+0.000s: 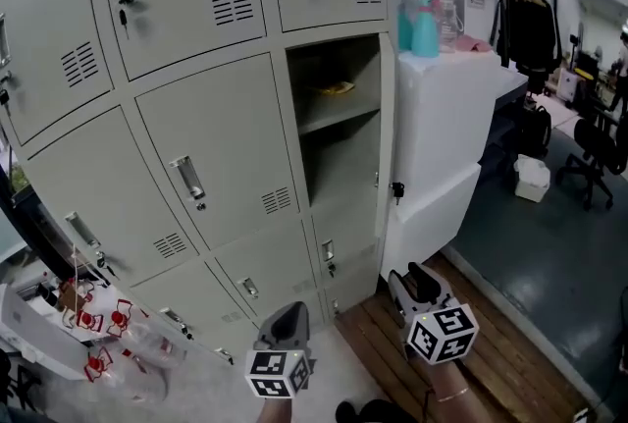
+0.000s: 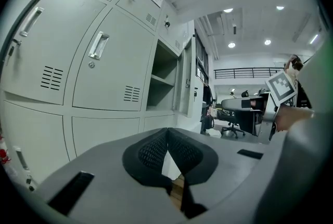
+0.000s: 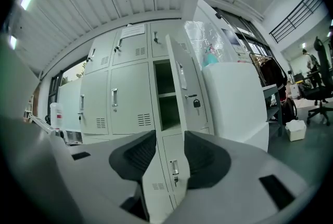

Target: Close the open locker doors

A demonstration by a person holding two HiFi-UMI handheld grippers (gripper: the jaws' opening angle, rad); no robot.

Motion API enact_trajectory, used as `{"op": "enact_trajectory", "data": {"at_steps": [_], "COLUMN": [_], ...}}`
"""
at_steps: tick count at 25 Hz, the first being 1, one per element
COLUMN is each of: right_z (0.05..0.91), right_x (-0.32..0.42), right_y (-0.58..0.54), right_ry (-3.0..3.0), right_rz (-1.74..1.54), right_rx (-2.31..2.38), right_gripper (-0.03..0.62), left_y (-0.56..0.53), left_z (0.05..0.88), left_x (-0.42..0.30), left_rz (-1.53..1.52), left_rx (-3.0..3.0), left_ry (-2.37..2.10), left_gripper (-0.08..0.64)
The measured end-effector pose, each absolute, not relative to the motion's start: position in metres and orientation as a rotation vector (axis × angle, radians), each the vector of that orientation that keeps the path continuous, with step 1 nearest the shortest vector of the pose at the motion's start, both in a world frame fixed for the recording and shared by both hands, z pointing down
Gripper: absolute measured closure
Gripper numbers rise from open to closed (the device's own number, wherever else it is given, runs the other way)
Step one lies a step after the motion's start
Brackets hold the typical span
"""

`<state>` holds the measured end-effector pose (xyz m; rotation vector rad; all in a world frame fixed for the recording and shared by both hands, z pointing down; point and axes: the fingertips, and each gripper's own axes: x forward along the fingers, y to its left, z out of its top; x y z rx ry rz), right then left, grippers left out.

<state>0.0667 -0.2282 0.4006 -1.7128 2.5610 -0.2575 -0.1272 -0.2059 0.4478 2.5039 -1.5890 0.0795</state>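
The bank of lockers (image 1: 196, 136) stands ahead, with one open door (image 1: 387, 117) in its right column swung out towards the white cabinet (image 1: 442, 117), well apart from both tools. The right tongs (image 3: 169, 153), spread and empty, are best brought against the door's outer face near its free edge, so that it is pushed flat. The left tongs (image 2: 167, 137), closed on nothing, should be kept clear.
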Motion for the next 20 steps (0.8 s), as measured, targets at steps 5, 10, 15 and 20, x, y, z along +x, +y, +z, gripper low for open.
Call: {"op": "enact_trajectory", "data": {"at_steps": [5,10,15,20], "right_z": [0.395,0.384,0.375,0.374], "right_x": [0.067,0.064,0.064,0.064], "right_y": [-0.258,-0.294,-0.328,-0.356], "right_ry": [2.569,2.598,2.627,2.656], "right_rz": [-0.219,-0.169,-0.132,-0.093], "right_rx": [-1.716,-1.707,-1.692,-1.694], "right_gripper": [0.433,0.433,0.433,0.433], "left_y": [-0.227,-0.250,-0.277,-0.300], "left_z": [0.452,0.451,0.441,0.438], "left_x": [-0.127,-0.127,-0.125,-0.124], "left_rz": [0.085,0.092,0.073,0.069], "left_rx": [2.495,2.480,2.478,2.471], "left_ry": [-1.584,-1.603,-1.634,-1.659], "left_gripper": [0.540,0.540,0.540,0.540]}}
